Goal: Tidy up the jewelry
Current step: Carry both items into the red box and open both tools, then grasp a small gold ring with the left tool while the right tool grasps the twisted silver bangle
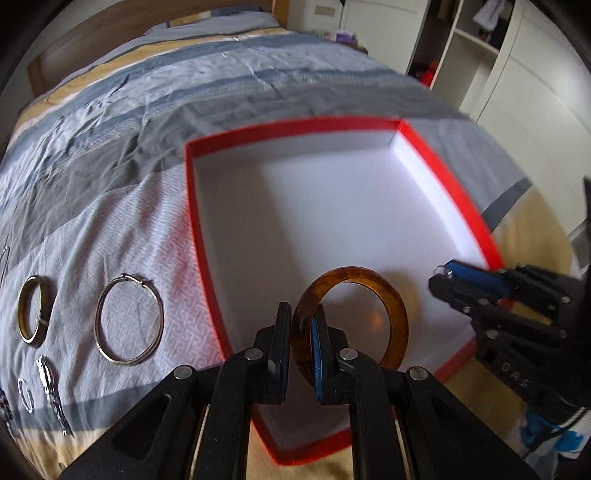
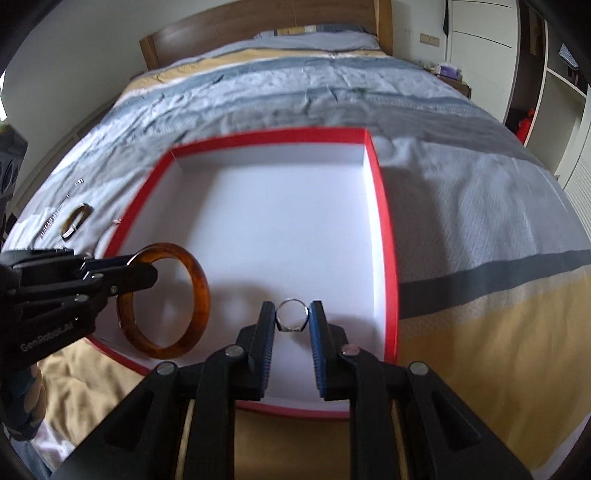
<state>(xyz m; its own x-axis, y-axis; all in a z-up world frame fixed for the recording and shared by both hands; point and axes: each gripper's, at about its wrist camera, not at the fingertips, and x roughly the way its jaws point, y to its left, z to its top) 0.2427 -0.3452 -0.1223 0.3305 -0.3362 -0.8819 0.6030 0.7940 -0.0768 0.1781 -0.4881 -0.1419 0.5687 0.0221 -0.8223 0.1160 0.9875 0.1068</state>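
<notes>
A red box (image 1: 195, 236) (image 2: 388, 236) with a white inside lies open on the bed. My left gripper (image 1: 301, 321) (image 2: 142, 267) is shut on the rim of an amber bangle (image 1: 397, 314) (image 2: 197, 280), which hangs over the near left part of the box. My right gripper (image 2: 291, 317) (image 1: 441, 275) is shut on a small silver ring (image 2: 291, 314), held over the near middle of the box. On the bedspread left of the box lie a large silver hoop (image 1: 129, 319), a gold-edged bangle (image 1: 33, 310) (image 2: 75, 219) and several small silver pieces (image 1: 51, 391).
A striped grey, blue and yellow bedspread (image 1: 184, 92) covers the bed, with a wooden headboard (image 2: 258, 33) at the far end. White wardrobes and open shelves (image 1: 498, 55) stand to the right. A thin chain (image 2: 59, 214) lies near the gold-edged bangle.
</notes>
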